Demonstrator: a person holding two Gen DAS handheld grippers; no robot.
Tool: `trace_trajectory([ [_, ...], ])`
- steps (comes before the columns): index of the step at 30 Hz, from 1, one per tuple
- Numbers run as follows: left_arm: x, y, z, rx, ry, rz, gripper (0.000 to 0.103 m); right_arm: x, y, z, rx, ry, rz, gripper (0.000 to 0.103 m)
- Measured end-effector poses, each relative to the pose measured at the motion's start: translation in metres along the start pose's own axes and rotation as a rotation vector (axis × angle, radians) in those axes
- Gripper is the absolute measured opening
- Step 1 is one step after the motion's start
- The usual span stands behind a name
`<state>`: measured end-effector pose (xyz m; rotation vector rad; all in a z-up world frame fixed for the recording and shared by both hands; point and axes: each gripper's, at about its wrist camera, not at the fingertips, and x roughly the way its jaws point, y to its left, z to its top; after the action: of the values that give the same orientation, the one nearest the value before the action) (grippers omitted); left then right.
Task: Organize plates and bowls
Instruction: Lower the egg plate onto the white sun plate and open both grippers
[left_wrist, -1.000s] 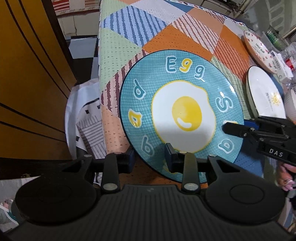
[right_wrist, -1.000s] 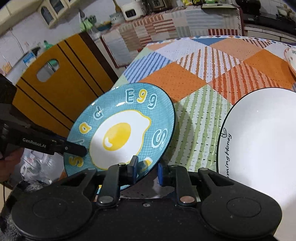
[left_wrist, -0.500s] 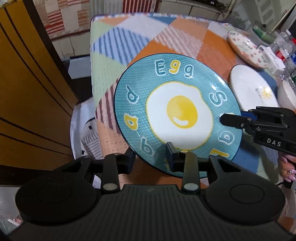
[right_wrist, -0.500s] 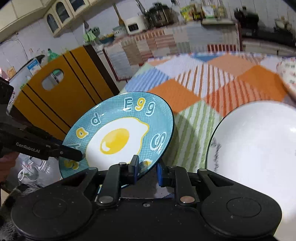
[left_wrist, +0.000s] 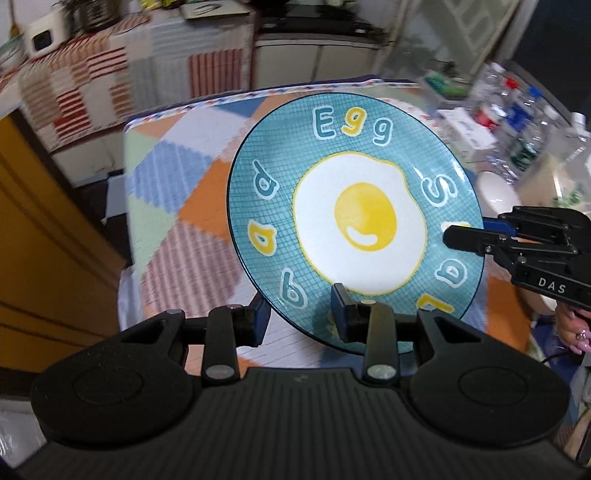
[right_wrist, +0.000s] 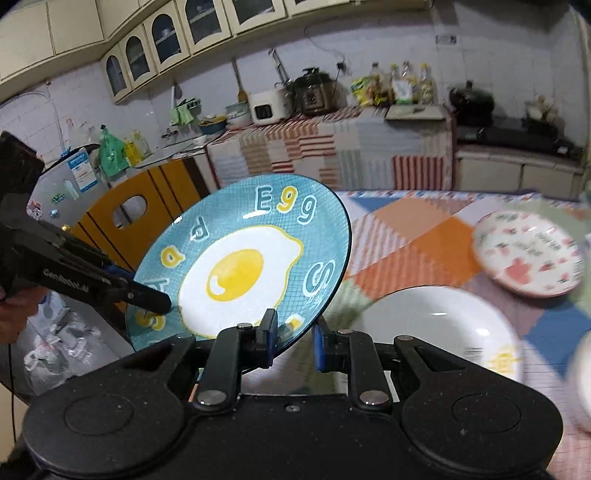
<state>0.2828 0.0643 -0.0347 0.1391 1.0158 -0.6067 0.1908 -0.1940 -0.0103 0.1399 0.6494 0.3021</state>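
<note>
A blue plate with a fried-egg picture (left_wrist: 360, 221) (right_wrist: 243, 258) is held in the air above the patchwork table, tilted up. My left gripper (left_wrist: 301, 317) grips its near rim, one finger above and one below. It shows in the right wrist view (right_wrist: 147, 297) at the plate's left rim. My right gripper (right_wrist: 293, 338) is shut on the opposite rim and shows in the left wrist view (left_wrist: 465, 236). A white plate (right_wrist: 443, 328) and a pink flowered plate (right_wrist: 528, 254) lie on the table to the right.
The patchwork tablecloth (left_wrist: 192, 206) covers the table. A yellow wooden chair (right_wrist: 144, 214) stands at the table's left end. Bottles and boxes (left_wrist: 517, 118) crowd the far right. A white bowl (left_wrist: 495, 192) sits behind the plate. A kitchen counter (right_wrist: 332, 147) runs behind.
Both grippers have lifted the egg plate well up off the table and tilted it more upright. Both views now look toward the kitchen counter.
</note>
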Motion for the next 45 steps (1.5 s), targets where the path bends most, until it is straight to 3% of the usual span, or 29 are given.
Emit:
trace_trajectory([
  [8,0.025,-0.056,0.009,0.060,0.014,-0.068,0.033,-0.038,-0.042,-0.015,0.049,0.013,-0.079,0.024],
  [19,0.091,-0.084,0.016,0.052,0.133,-0.123,0.033,-0.028,-0.094,-0.044,0.106,0.090,-0.118,0.024],
  [37,0.166,-0.081,0.023,0.036,0.233,-0.072,0.034,0.023,-0.132,-0.062,0.158,0.228,-0.110,0.024],
  [45,0.176,-0.095,0.029,0.153,0.242,-0.010,0.034,0.031,-0.131,-0.052,0.169,0.292,-0.180,0.025],
])
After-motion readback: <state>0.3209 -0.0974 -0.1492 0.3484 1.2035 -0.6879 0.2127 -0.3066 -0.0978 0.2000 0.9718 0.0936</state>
